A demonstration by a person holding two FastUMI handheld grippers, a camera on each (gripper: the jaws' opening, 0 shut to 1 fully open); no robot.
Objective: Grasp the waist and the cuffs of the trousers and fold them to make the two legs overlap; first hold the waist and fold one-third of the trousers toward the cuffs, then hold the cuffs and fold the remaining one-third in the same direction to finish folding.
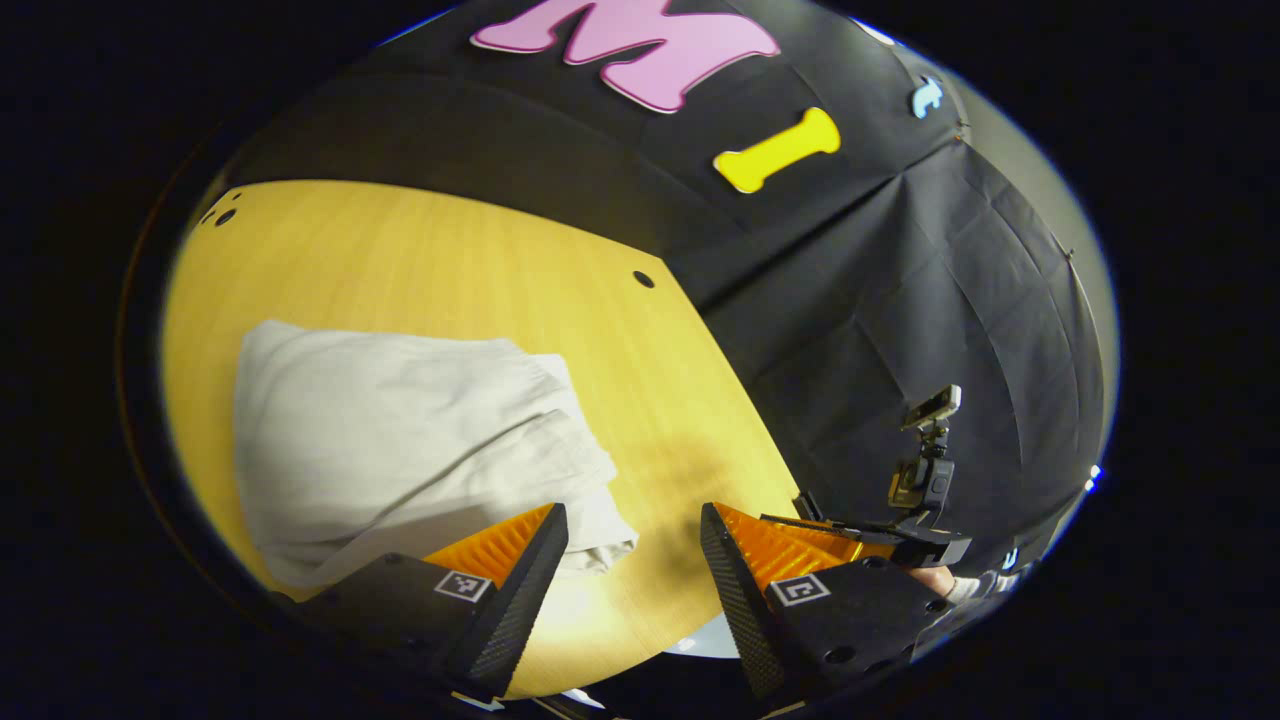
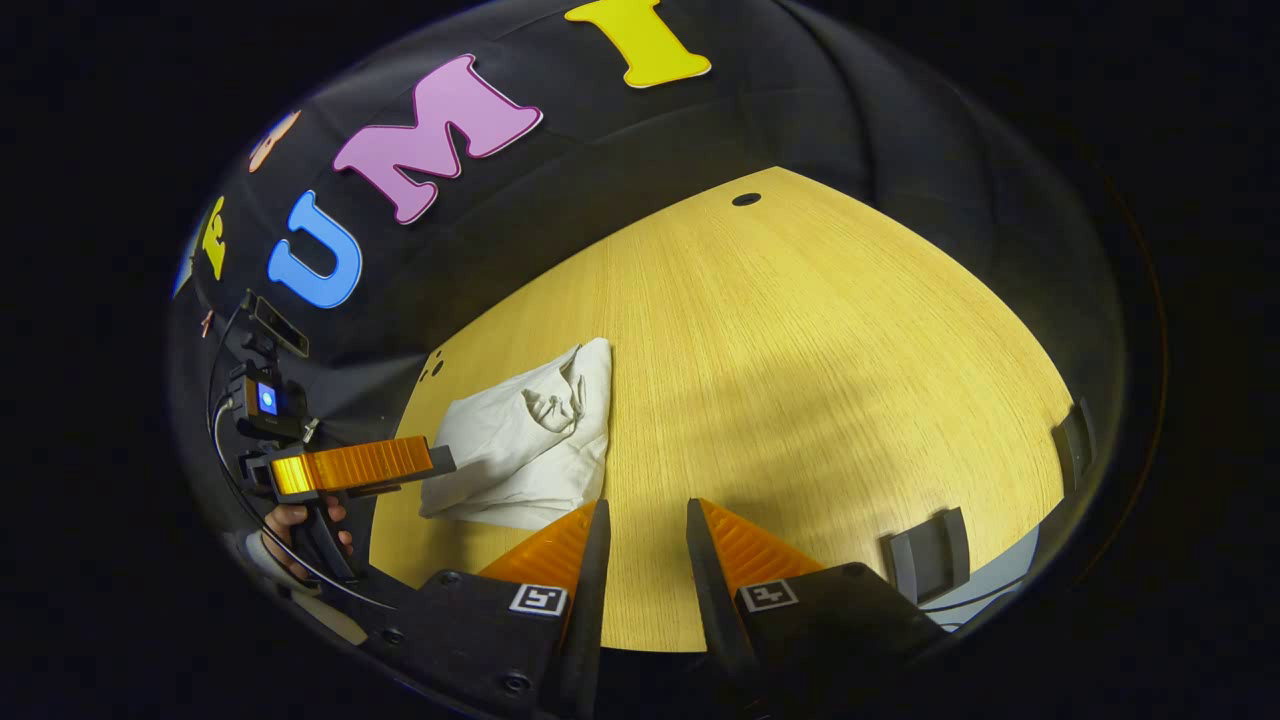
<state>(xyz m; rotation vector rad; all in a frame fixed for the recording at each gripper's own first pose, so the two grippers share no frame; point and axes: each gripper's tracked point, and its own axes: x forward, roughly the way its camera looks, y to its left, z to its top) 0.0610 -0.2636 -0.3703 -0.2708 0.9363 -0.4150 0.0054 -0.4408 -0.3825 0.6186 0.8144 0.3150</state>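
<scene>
folding: trousers (image 1: 400, 440) look bundled on bench (image 1: 420, 260), forward-left of left hand-held gripper (image 1: 633, 560)
jaws: both hand-held grippers parted, empty; left nearer

Left gripper (image 1: 634, 560) jaws spread wide and empty, right gripper (image 2: 645, 545) jaws narrowly parted, empty, both raised

**What the views hide**

In the left gripper view, the left gripper (image 1: 633, 545) covers the near edge of the folded trousers (image 1: 400, 440). The other gripper (image 1: 900, 535) is mostly hidden behind its finger. In the right gripper view, the trousers' (image 2: 525, 445) layers are too small to count.
</scene>
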